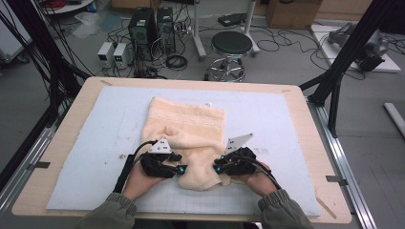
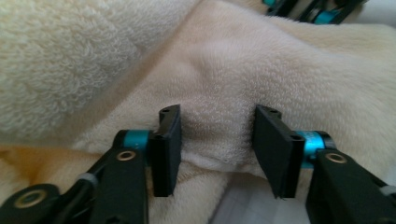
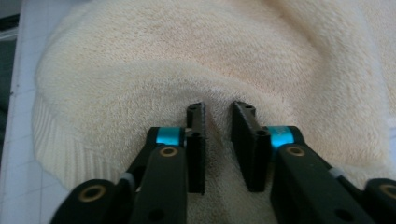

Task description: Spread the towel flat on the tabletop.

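Both jaw pairs obscure the towel's point(image 1: 188, 138) near edge: left gripper point(image 2: 217, 144) parted around a fold, right gripper point(image 3: 219, 140) pinching a ridge; towel's length runs away from the person.

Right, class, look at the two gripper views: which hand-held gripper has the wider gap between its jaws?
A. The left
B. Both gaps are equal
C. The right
A: the left hand-held gripper has its jaws set wide around a towel fold, while the right hand-held gripper has pinched down to a narrow gap.

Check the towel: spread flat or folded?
Partly folded. The towel's far part lies flat on the mat, while its near end is bunched and doubled over between the two grippers.
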Demonstrator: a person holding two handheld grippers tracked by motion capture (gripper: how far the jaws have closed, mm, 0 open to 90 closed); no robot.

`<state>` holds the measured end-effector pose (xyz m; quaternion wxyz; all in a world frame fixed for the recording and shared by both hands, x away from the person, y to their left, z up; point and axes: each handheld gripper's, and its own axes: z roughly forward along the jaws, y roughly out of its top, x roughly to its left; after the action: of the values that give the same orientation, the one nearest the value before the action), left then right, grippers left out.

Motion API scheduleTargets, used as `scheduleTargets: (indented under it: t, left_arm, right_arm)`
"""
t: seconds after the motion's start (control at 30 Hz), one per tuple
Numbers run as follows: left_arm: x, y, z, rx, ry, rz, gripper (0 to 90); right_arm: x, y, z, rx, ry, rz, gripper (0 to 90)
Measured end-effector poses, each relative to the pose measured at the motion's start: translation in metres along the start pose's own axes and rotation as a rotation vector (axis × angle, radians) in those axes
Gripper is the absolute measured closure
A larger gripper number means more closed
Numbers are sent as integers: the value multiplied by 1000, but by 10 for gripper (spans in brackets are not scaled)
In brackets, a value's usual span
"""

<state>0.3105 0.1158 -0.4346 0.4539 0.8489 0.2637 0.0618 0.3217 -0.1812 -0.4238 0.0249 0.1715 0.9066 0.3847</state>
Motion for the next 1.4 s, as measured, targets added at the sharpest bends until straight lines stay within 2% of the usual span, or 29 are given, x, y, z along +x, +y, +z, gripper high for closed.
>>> scheduleTargets:
  t: [0.07, 0.13, 0.23, 0.37, 0.43, 0.47, 0.53, 0.6, 0.63, 0.73, 0.8, 0.83, 0.9, 0.97, 1.03, 1.07, 1.1, 1.17, 1.27, 1.33, 1.4]
  left_arm:
    - [3, 1, -1, -12, 2, -25, 710]
    - [2, 2, -4, -11, 7, -11, 793]
    - [0, 4, -15, -19, 18, 6, 821]
    - [-7, 9, -45, -67, 22, 12, 837]
    - [-12, 10, -66, -105, 17, 8, 847]
    - [-16, 10, -81, -120, 25, 20, 848]
    - [-22, 10, -101, -141, 30, 22, 849]
    - [-31, 8, -125, -161, 39, 43, 850]
    - [-34, 7, -131, -163, 40, 50, 850]
    - [-45, 4, -148, -176, 38, 61, 849]
    - [-51, 0, -156, -185, 33, 77, 849]
    - [-52, -2, -157, -181, 38, 78, 846]
    - [-47, -7, -156, -173, 36, 69, 822]
    - [-40, -12, -148, -175, 21, 39, 723]
    - [-35, -14, -136, -170, -7, 24, 643]
    - [-33, -15, -128, -155, -18, 28, 599]
    - [-30, -17, -118, -136, -28, 31, 566]
    - [-24, -21, -94, -70, -46, 42, 526]
    - [-14, -30, -68, 32, -35, 30, 482]
    - [-11, -34, -58, 87, -31, 41, 463]
    - [-12, -40, -49, 125, -54, 59, 519]
  right_arm:
    - [0, 1, -1, -5, 16, 9, 824]
    - [1, 3, -3, -14, 22, 3, 835]
    - [3, 4, -10, -44, 34, 6, 844]
    - [13, 11, -23, -70, 40, -28, 847]
    - [25, 18, -35, -105, 46, -55, 847]
    - [30, 21, -39, -118, 52, -65, 848]
    - [47, 30, -50, -140, 66, -105, 851]
    - [62, 37, -55, -157, 86, -145, 853]
    - [73, 41, -58, -168, 95, -166, 853]
    - [91, 50, -62, -182, 141, -204, 847]
    - [98, 52, -65, -197, 169, -230, 784]
    - [99, 51, -66, -198, 155, -234, 744]
    - [95, 48, -66, -187, 111, -247, 694]
    - [81, 41, -64, -186, 73, -207, 674]
    - [62, 31, -55, -157, 5, -176, 611]
    - [56, 28, -50, -139, -14, -164, 597]
    - [48, 23, -44, -120, -16, -131, 578]
    - [36, 14, -29, -62, -31, -103, 540]
    - [26, 4, -8, -3, -14, -74, 524]
    - [25, 0, 3, 20, 6, -74, 586]
    - [28, -1, 8, 16, 28, -82, 692]
